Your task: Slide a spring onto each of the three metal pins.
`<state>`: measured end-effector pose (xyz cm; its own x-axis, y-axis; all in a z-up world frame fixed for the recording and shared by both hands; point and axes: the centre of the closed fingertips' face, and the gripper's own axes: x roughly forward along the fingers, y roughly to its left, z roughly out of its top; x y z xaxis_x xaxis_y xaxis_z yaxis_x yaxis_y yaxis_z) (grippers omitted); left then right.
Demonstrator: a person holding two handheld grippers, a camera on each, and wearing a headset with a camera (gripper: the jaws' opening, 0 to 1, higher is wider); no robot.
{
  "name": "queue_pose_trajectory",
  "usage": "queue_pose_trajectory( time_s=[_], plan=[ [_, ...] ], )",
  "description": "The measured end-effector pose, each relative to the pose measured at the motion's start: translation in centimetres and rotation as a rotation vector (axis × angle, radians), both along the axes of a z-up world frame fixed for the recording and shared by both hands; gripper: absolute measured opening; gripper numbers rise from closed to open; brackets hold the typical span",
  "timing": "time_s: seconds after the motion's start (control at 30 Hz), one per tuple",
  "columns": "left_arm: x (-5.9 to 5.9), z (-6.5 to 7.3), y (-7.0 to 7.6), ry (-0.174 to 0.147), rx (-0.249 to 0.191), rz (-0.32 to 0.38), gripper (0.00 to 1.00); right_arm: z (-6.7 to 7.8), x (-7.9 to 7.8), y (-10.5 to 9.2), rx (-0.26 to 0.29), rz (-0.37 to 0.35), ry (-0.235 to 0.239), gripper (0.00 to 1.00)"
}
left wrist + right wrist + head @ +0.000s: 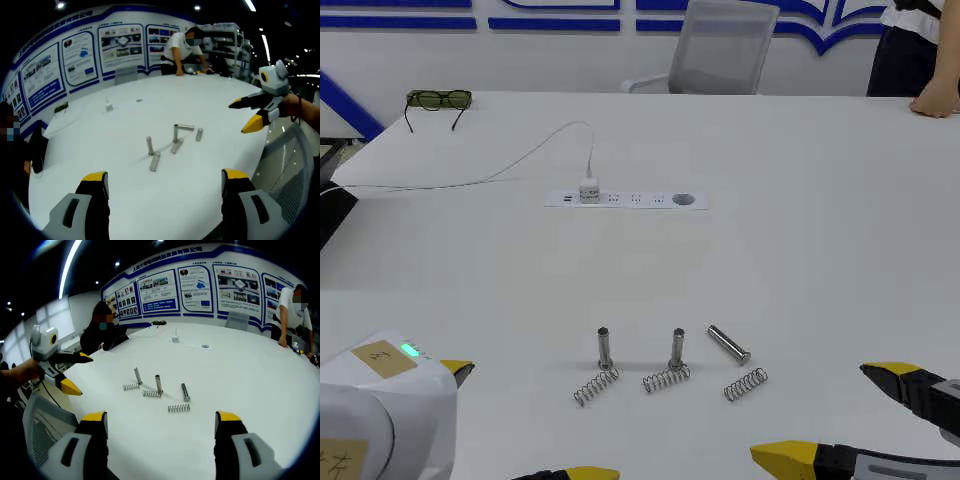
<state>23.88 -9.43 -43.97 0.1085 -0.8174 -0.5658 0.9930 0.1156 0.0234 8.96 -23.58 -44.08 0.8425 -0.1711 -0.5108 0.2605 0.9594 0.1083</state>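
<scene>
Three metal pins sit near the table's front edge. The left pin (604,349) and the middle pin (677,348) stand upright; the right pin (728,343) lies on its side. Three loose springs lie just in front of them: left spring (595,387), middle spring (666,378), right spring (745,384). My left gripper (510,425) is open at the lower left, short of the springs. My right gripper (840,415) is open at the lower right, also apart from them. The left gripper view has the pins (176,133) and springs (155,161) ahead of my open left gripper (165,182); the right gripper view has them ahead of my open right gripper (160,422).
A power strip (625,199) with a white cable sits mid-table. Green glasses (438,100) lie at the far left. A grey office chair (720,45) stands behind the table. One person leans on the far right corner (930,60); another sits at the table's side (105,322).
</scene>
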Motion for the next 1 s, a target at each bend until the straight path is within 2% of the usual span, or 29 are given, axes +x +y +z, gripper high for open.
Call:
queue_pose_trajectory(
  time_s=[0.57, 0.77, 1.0],
  plan=[
    [-0.39, 0.03, -0.36, 0.004, 0.000, -0.015, 0.93, 0.01, 0.02, 0.01, -0.002, -0.001, -0.010, 0.88],
    [-0.39, 0.21, -0.43, -0.004, -0.002, -0.018, 0.93, 0.02, -0.02, 0.07, -0.002, -0.001, -0.012, 0.87],
    [-0.45, 0.21, -0.43, -0.006, -0.003, -0.020, 0.93, 0.05, -0.12, -0.05, -0.006, -0.009, -0.012, 0.84]
  ],
)
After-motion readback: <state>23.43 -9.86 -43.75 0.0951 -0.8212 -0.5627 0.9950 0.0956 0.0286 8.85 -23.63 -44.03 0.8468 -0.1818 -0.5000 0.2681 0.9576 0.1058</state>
